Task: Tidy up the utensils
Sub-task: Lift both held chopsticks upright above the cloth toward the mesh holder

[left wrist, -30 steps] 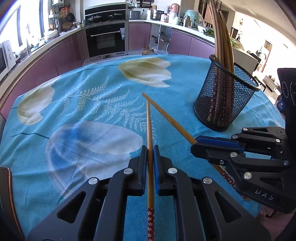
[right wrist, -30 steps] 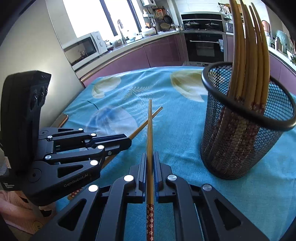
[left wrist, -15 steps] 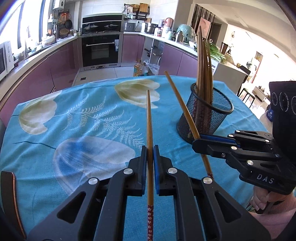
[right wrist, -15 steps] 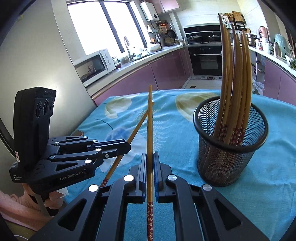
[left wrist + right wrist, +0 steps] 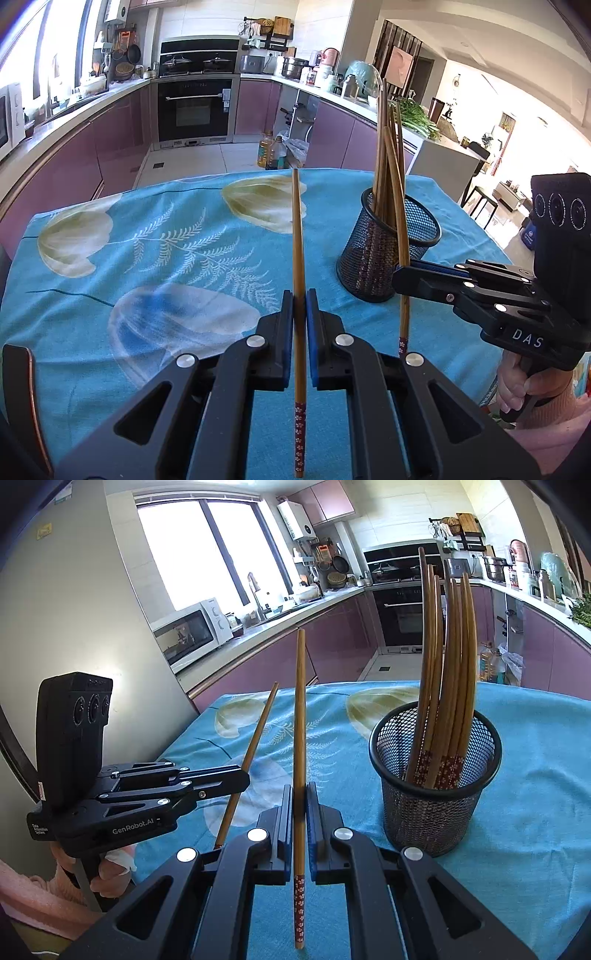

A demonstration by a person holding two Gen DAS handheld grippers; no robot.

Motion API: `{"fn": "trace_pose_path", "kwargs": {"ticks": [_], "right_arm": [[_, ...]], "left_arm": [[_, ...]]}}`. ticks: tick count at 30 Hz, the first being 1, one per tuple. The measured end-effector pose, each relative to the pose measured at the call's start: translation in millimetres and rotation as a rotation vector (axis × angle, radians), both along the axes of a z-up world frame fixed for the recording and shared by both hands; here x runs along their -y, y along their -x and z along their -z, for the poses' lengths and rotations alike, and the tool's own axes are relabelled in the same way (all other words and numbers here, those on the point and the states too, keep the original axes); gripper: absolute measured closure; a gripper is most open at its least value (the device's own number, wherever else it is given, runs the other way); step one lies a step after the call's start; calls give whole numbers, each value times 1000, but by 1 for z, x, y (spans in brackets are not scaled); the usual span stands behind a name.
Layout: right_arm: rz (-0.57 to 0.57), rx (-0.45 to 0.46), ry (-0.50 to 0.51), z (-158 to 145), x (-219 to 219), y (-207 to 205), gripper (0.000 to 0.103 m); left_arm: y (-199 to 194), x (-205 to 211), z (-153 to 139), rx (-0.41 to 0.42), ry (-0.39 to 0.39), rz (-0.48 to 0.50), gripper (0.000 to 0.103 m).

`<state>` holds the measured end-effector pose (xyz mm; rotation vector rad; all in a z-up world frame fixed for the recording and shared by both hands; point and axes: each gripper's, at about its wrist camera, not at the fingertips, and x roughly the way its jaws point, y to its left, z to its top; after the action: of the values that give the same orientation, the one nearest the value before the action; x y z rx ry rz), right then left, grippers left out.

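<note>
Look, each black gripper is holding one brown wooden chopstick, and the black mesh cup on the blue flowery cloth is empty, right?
Not quite. The black mesh cup is not empty: the right wrist view shows several brown wooden chopsticks standing in it. The rest holds: the left gripper and right gripper each clamp one chopstick, over the blue flowery cloth.

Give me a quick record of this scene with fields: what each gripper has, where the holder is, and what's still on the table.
left gripper: shut on a chopstick
right gripper: shut on another chopstick
mesh holder: upright on blue tablecloth, holding several chopsticks
loose chopsticks on cloth: none visible
</note>
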<state>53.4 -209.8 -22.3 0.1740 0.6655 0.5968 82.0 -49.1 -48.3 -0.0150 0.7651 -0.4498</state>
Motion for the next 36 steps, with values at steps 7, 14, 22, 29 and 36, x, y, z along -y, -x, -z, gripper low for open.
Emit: {"fn": "trace_pose_path", "kwargs": {"ticks": [7,14,22,29,36], "right_arm": [[0,5,2,-1,4,0,97],[-3,2,7,0,2,2,97],[5,26,1,-5,5,8,97],[15,53,-4,-12,12,13,97],[20,71,-4,-16,17,19,97]], "left_arm": [[6,2,-8,22,7,12,95],[12,3,-15,38,13,20,95],[16,4,-21,52,22,25,95],[17,4,-25,64,34,28,95],[21,3,-29,75,46,36,95]]}}
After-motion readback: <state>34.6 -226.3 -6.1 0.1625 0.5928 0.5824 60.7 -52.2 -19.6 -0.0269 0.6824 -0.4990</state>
